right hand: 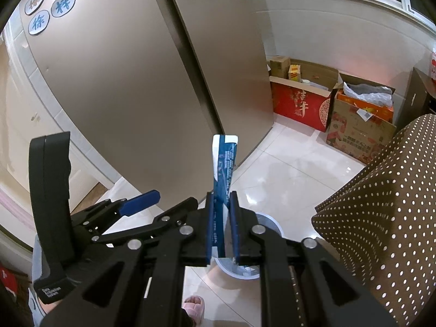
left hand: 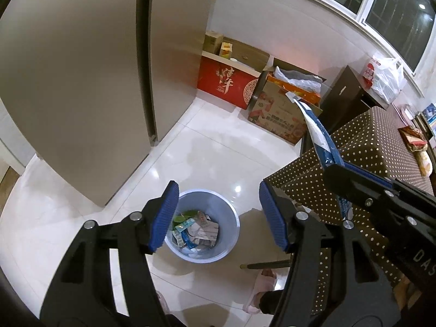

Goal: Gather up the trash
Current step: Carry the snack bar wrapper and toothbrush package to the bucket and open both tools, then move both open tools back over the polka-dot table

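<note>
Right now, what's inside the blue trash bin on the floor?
The blue trash bin holds crumpled wrappers and packets and something green. The left gripper's finger hides its left edge; anything beneath the top layer is covered.

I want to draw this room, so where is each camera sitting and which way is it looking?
Left wrist: sits on the left gripper, looks down at the blue bin on the floor; open fingers, a slippered foot.
Right wrist: sits on the right gripper, looks down past the fridge; fingers shut on a blue-white wrapper, the left gripper beside it.
Both share: bin, fridge, red box, dotted cloth.
</note>
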